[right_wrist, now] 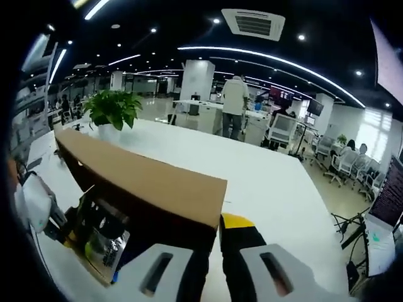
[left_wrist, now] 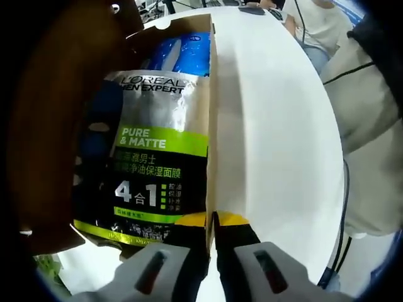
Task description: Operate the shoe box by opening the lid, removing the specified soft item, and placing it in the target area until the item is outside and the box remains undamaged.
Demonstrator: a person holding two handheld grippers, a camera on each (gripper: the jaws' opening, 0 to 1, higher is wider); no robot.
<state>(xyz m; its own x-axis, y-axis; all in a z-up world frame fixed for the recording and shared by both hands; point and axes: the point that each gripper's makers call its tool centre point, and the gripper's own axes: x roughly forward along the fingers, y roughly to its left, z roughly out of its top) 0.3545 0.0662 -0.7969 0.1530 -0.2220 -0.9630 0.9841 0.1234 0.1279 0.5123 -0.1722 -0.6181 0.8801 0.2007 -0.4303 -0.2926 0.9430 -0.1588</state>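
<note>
Inside shoe box (left_wrist: 211, 94), face-mask pouch (left_wrist: 154, 157) lengthwise, just left of left gripper (left_wrist: 213, 236) clamping box wall; right gripper (right_wrist: 217, 242) pinching lid (right_wrist: 135, 176).

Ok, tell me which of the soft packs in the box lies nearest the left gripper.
The black-and-green L'Oreal Men Expert sachet: its lower edge reaches the left gripper, which is shut on the box wall. The blue pack lies farther back.
</note>
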